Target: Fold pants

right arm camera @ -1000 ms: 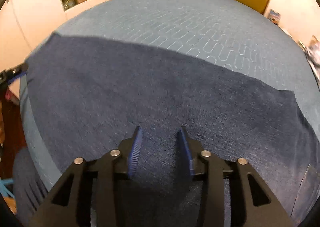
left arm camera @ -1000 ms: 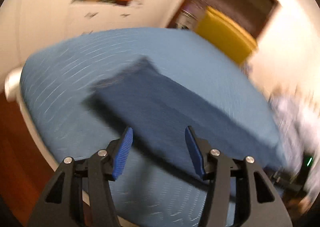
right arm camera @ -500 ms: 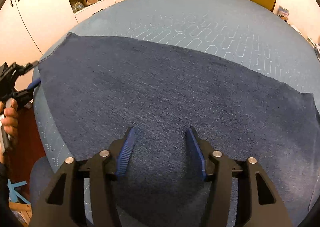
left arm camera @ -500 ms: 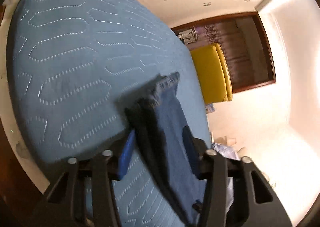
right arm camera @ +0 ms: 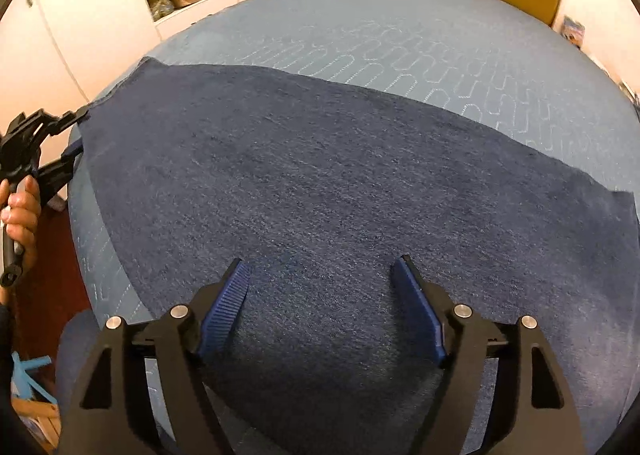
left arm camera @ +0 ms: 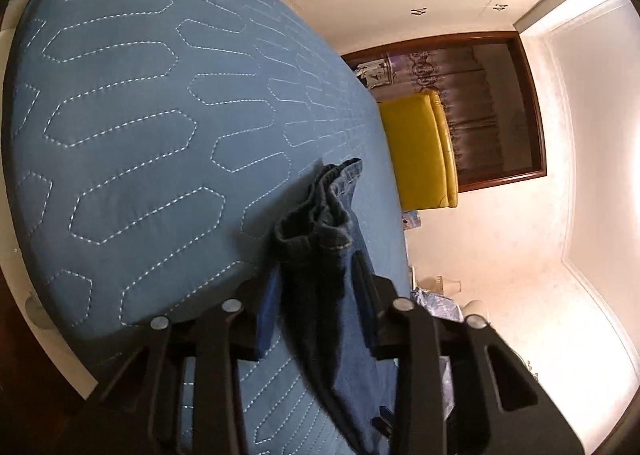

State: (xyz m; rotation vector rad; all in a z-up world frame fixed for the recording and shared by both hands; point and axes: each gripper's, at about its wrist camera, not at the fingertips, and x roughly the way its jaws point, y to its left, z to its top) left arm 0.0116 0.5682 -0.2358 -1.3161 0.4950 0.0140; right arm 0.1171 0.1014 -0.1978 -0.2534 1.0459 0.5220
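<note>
Left wrist | left tongs pinching bunched pants | right tongs spread over flat denim

Pants matt denim; bedspread quilted cloth, probably cotton.

A bed with a blue quilted cover stitched in pale elongated hexagons carries dark blue denim pants, spread flat across its near half and reaching to its left edge.
</note>
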